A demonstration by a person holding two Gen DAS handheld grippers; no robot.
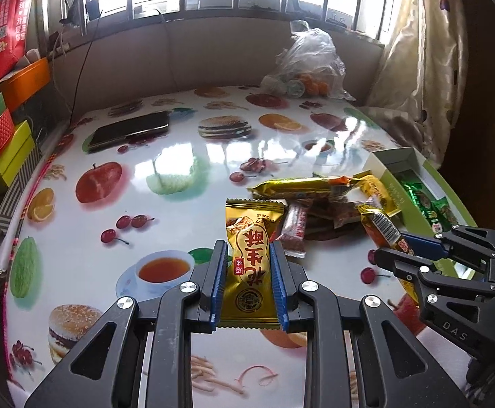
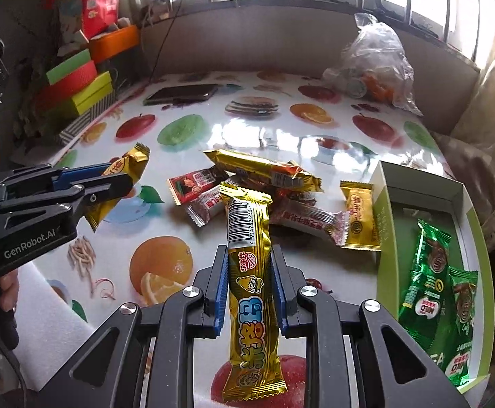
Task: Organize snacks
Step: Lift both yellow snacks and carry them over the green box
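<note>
A gold foil peanut-candy packet [image 1: 249, 261] was clamped in the left gripper [image 1: 249, 255], and a long gold snack bar [image 2: 250, 278] in the right gripper [image 2: 250, 258], both above the glossy fruit-print table [image 1: 111, 204]. Beside the loose wrapper pile [image 2: 261, 187], a green-edged cardboard box [image 2: 383, 204] held crinkled green packets [image 2: 430, 272].

My left gripper [image 1: 249, 255] is clamped on a gold candy packet [image 1: 250, 255], pinched between the blue pads and lifted off the fruit-print table [image 1: 179, 156]. Past it lies a heap of snack wrappers [image 1: 315, 210], with a long gold bar [image 1: 301, 185] on top. At the right my other gripper [image 1: 396, 251] grips a gold snack bar [image 1: 381, 231], near a green-edged box [image 1: 393, 156] containing green packets [image 1: 427, 204]. A phone [image 1: 130, 129] lies far left.
</note>
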